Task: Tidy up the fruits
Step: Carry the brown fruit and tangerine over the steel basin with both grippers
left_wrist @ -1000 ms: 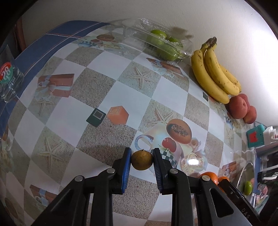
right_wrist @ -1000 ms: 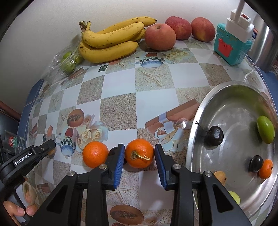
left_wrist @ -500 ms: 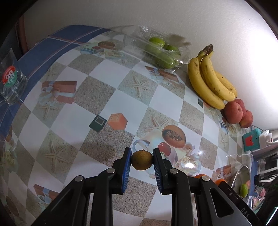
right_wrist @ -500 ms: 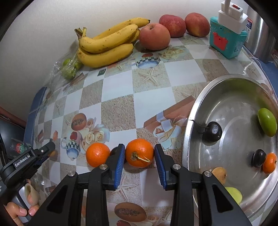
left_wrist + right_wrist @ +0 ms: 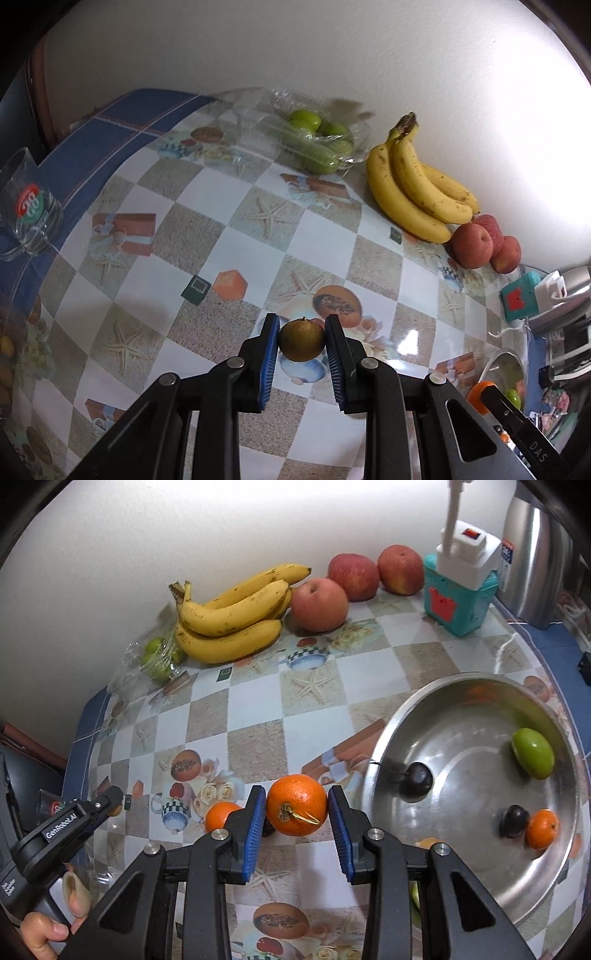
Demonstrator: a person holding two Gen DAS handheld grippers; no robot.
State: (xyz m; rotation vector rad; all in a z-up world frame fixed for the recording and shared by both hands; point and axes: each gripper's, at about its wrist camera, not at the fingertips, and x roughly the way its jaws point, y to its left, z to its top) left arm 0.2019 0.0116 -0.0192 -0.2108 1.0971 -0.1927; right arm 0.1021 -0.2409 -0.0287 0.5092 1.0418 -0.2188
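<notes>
My left gripper [image 5: 301,341] is shut on a small round brown fruit [image 5: 301,340] and holds it above the checkered tablecloth. My right gripper [image 5: 296,805] is shut on an orange [image 5: 296,805] with a stem, lifted above the table left of the steel bowl [image 5: 461,686]. A second orange [image 5: 221,815] lies on the table behind the left finger. The bowl holds a green fruit [image 5: 532,753], two dark plums [image 5: 417,778], and a small orange [image 5: 542,829]. The left gripper also shows in the right wrist view [image 5: 110,801].
Bananas [image 5: 229,624], three red apples [image 5: 320,604] and a bag of green fruits [image 5: 160,659] line the back wall. A teal box with a white plug [image 5: 460,590] and a steel kettle [image 5: 535,561] stand at the back right. A glass [image 5: 31,206] stands at the table's left edge.
Both grippers have risen with their fruits; the table looks farther away. The right gripper has lifted its orange off the table, toward the bowl.
</notes>
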